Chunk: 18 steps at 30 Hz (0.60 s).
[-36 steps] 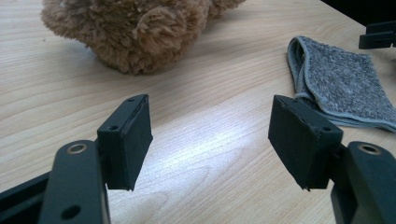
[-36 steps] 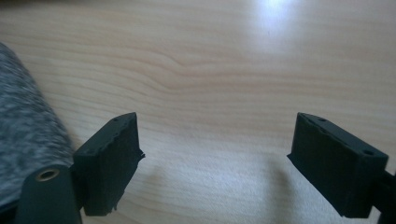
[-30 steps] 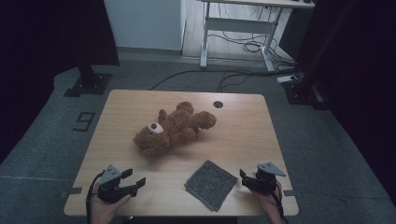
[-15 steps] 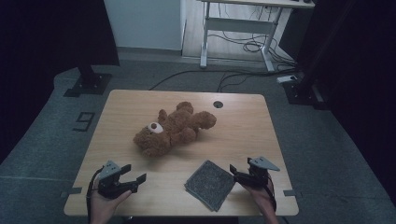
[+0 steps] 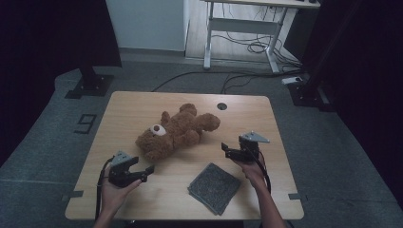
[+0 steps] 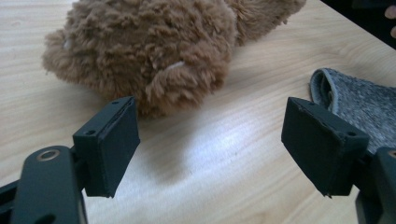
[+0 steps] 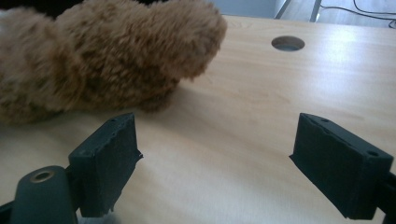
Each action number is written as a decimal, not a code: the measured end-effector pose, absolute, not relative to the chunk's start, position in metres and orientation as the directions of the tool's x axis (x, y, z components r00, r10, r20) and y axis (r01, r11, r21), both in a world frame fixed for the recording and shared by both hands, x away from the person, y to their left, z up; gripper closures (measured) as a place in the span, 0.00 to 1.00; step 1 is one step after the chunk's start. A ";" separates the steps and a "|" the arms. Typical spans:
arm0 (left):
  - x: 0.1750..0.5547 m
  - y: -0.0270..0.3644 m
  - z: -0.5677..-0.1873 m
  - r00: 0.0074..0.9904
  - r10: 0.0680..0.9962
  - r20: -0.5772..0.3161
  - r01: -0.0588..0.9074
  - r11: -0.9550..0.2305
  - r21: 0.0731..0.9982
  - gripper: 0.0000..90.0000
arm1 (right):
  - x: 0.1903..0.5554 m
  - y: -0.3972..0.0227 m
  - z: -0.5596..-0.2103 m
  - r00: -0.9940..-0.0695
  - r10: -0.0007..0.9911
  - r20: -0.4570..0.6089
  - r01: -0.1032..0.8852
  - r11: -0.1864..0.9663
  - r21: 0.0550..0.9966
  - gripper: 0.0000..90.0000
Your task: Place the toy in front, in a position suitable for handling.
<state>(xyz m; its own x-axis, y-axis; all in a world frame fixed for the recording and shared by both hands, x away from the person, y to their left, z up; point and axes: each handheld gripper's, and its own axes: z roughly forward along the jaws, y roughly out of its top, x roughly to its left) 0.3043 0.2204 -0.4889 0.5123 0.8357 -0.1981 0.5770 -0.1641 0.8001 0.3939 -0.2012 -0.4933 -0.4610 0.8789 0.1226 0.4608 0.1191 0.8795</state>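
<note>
A brown teddy bear (image 5: 176, 132) is lying on its side in the middle of the wooden surface (image 5: 138, 102). The left hand-held gripper (image 5: 145, 172) is hovering near its head, jaws having just been opening, now spread with nothing between them. The right hand-held gripper (image 5: 227, 150) is hovering near its legs, also spread and empty. A grey cloth (image 5: 214, 187) is lying near the front edge. Pinching only loose fur could be letting the soft bear sag or slip free.

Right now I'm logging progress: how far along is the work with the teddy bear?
Done: nothing visibly; the teddy bear lies on the table, the grey cloth flat near the front edge. In hand: both claws face the bear, left claw whose jaws have just been opening, and right claw, both open and empty. Left: grasping the bear.
</note>
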 end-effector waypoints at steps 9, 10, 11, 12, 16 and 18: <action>0.331 0.211 -0.490 0.506 0.846 -0.166 0.597 -0.206 0.775 0.22 | 0.427 -0.180 -0.489 -0.490 0.867 0.094 0.447 0.157 0.881 0.15; 0.333 0.209 -0.491 0.508 0.845 -0.167 0.601 -0.208 0.772 0.22 | 0.433 -0.177 -0.488 -0.494 0.864 0.095 0.449 0.161 0.879 0.15; 0.335 0.207 -0.492 0.508 0.845 -0.165 0.605 -0.214 0.767 0.22 | 0.437 -0.175 -0.488 -0.498 0.861 0.100 0.453 0.161 0.877 0.15; 0.337 0.205 -0.494 0.510 0.847 -0.153 0.604 -0.225 0.765 0.24 | 0.450 -0.169 -0.488 -0.504 0.858 0.105 0.465 0.167 0.869 0.15; 0.351 0.200 -0.501 0.488 0.858 -0.159 0.631 -0.221 0.743 0.29 | 0.475 -0.165 -0.488 -0.503 0.856 0.120 0.484 0.164 0.859 0.15; 0.355 0.200 -0.501 0.477 0.866 -0.152 0.633 -0.218 0.743 0.33 | 0.487 -0.163 -0.488 -0.504 0.853 0.135 0.492 0.155 0.857 0.15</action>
